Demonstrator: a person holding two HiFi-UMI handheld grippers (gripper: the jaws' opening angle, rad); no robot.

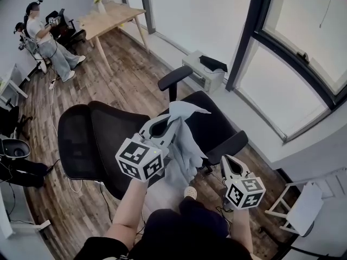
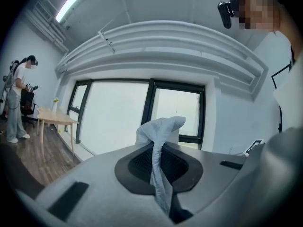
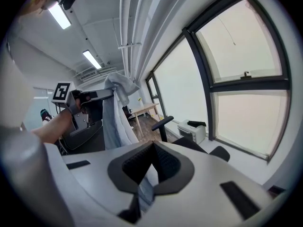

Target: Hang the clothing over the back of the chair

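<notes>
You stood in a bright office with a wood-plank floor [image 1: 124,64] and a tall, dark-framed window [image 1: 282,85] on the far side of the black mesh chair [image 1: 105,140]. The chair was right in front of you, its backrest on your left and its seat toward the window.

Your left gripper [image 2: 157,148] was above the chair's seat, close to the front of the backrest, and pointed roughly level. Its jaws were pressed together on a bunched fold of the pale blue-grey clothing [image 1: 185,131]. A peak of fabric stood up past the fingertips, and the rest hung down toward the near edge of the seat.

Your right gripper [image 3: 154,145] was lower, beside the chair's nearer armrest, and tilted downward. Its jaws were closed as well, with a thin pale strip of the clothing caught between the pads.

So the clothing was in the air over the chair's seat, held at two places, and not yet draped over the backrest. You could not tell whether its lower folds brushed the seat.

Beyond the chair's far armrest, a white printer [image 1: 201,73] sat on the floor below the window. A wooden table [image 1: 108,16] stood well past the chair, with another person [image 1: 49,39] near it. A white stool [image 1: 301,207] stood on the window side of the chair, near you.
</notes>
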